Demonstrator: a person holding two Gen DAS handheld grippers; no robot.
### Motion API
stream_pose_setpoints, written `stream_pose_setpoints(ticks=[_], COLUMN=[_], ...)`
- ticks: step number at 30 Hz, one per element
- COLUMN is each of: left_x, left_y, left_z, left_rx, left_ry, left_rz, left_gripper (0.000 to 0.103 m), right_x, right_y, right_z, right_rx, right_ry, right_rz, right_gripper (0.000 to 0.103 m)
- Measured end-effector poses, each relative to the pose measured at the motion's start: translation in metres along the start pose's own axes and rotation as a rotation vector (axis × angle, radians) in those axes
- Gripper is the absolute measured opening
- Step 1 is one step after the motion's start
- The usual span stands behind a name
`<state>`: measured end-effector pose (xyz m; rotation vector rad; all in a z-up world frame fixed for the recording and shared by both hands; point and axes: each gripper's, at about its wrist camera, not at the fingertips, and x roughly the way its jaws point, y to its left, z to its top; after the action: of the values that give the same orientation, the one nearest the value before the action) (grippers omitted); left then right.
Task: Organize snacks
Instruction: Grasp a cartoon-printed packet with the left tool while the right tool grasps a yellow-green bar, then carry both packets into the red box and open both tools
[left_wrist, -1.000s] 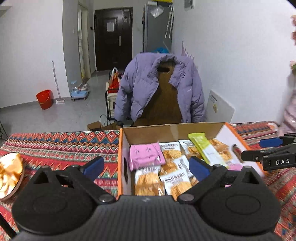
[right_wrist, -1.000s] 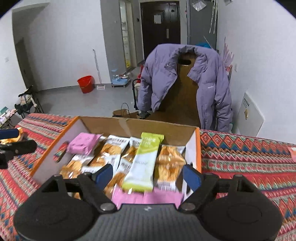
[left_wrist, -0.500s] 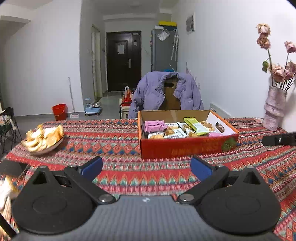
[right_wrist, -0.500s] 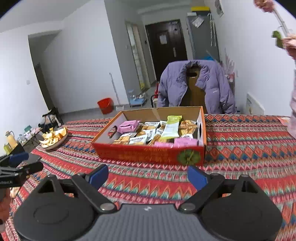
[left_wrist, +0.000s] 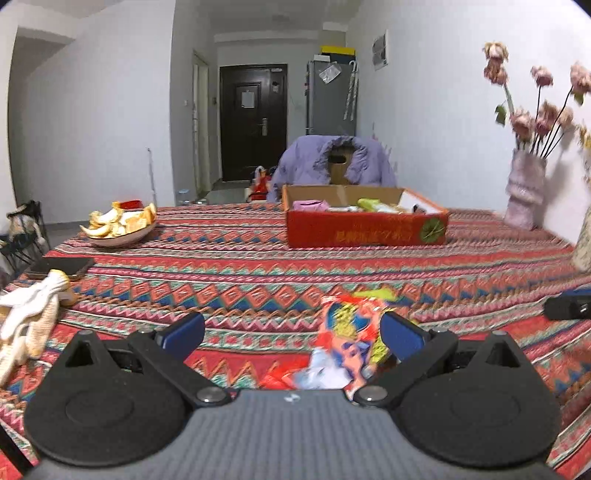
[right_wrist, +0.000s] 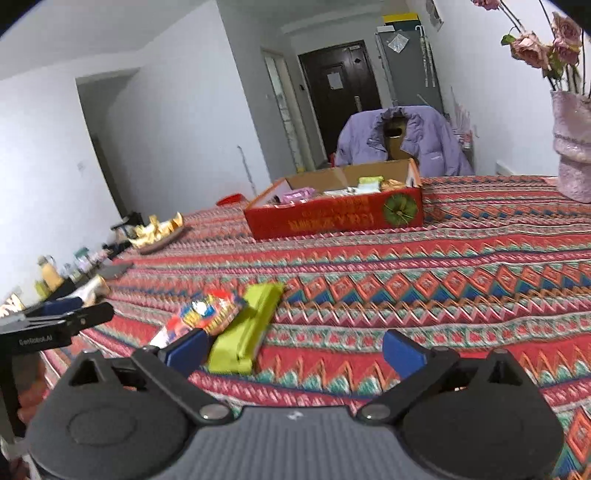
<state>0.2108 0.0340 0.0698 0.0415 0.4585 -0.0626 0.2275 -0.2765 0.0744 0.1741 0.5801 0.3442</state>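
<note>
Left wrist view: lying near on the patterned cloth (left_wrist: 258, 266), a red-and-blue snack packet (left_wrist: 343, 332), blurred, sitting between the left gripper (left_wrist: 291, 330) fingers but toward the right one, whether touching that pad, impossible to tell; jaws standing wide, holding nothing. Peeking out just beyond the packet, a green bar (left_wrist: 373, 294). Standing far and to the right of centre, the red box (left_wrist: 365, 230), already carrying pink and green packets. Resting far left, a plate of peels (left_wrist: 120, 225); near left, a knit glove (left_wrist: 29, 314). Right wrist view: lying near left, the green bar (right_wrist: 247, 328) and, touching it on its left, the snack packet (right_wrist: 201, 315); right gripper (right_wrist: 293, 349) jaws opening, wide apart, gripping nothing, left finger (right_wrist: 184, 349) just beside the bar's near end, only bare cloth between the fingers. Showing at the left edge, the other gripper. Sitting far centre, the box (right_wrist: 332, 218); far right, a vase (right_wrist: 572, 147). Judging by looks: both wrappers light, thin, crinkly and probably slippery, contents likely brittle, so crushing under a hard squeeze. Probably best taking each across its narrow width near the middle, or by a sealed end, closing gently, and separating the two touching packs before lifting.
</note>
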Motion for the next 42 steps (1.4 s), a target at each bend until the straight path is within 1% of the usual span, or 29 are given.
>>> stream_pose_setpoints(ticks=[2,4,8,11,15,18,23,25,26,27,28,29,30,32,35,37,39,40,42], left_x=[-0.001,0.0,0.004,0.019,0.044,0.061,0.089,0.095,0.097,0.097,0.097,0.096,0.095,0.095,0.096,0.097,0.097,0.097,0.093], left_y=[0.001,0.002,-0.002,-0.009,-0.019,-0.026,-0.031,-0.027,-0.023,-0.02,-0.017,-0.016,-0.015,-0.013,-0.013,-0.012,-0.006,-0.001,0.012], left_z=[-0.001,-0.002,-0.005,-0.007,-0.007,-0.009,-0.017,-0.02,-0.021,-0.023,-0.024,-0.025,-0.025,-0.028,-0.032,-0.031,-0.027,-0.024,-0.019], left_rx=[-0.012,-0.027,-0.018,-0.009,0.019,0.036,0.066,0.061,0.048,0.034,0.026,0.029,0.033,0.044,0.062,0.06,0.026,0.014,0.002], left_ry=[0.001,0.014,0.018,0.048,0.089,0.102,0.159,0.182,0.187,0.187,0.183,0.176,0.172,0.167,0.167,0.17,0.183,0.19,0.165], left_rz=[0.011,0.003,-0.039,-0.074,-0.116,-0.169,-0.149,-0.15,-0.17,-0.192,-0.214,-0.234,-0.242,-0.257,-0.259,-0.257,-0.233,-0.208,-0.155], left_gripper=[0.103,0.103,0.103,0.103,0.103,0.103,0.102,0.089,0.087,0.079,0.067,0.062,0.059,0.059,0.061,0.057,0.057,0.057,0.057], right_x=[-0.002,-0.001,0.002,0.009,0.018,0.024,0.04,0.048,0.053,0.059,0.065,0.072,0.081,0.097,0.115,0.125,0.134,0.138,0.147], right_y=[0.005,0.008,0.015,0.015,0.009,0.005,0.002,0.005,0.007,0.009,0.012,0.016,0.02,0.031,0.044,0.05,0.054,0.056,0.06], right_z=[-0.001,-0.003,-0.007,-0.007,-0.006,-0.005,-0.003,-0.002,-0.001,0.0,0.001,0.002,0.003,0.006,0.013,0.017,0.021,0.021,0.022], right_rx=[-0.017,-0.018,-0.044,-0.055,-0.034,-0.021,-0.014,-0.023,-0.026,-0.028,-0.03,-0.034,-0.043,-0.074,-0.097,-0.106,-0.102,-0.098,-0.104], right_ry=[-0.005,-0.004,0.01,0.02,0.034,0.046,0.076,0.094,0.1,0.108,0.116,0.125,0.136,0.154,0.151,0.147,0.154,0.158,0.175], right_rz=[0.002,0.016,0.01,-0.002,-0.022,-0.036,-0.052,-0.05,-0.045,-0.038,-0.03,-0.02,-0.011,0.01,0.022,0.021,0.026,0.03,0.034], right_gripper=[0.101,0.101,0.101,0.101,0.101,0.101,0.101,0.101,0.101,0.101,0.101,0.101,0.101,0.101,0.101,0.1,0.098,0.097,0.093])
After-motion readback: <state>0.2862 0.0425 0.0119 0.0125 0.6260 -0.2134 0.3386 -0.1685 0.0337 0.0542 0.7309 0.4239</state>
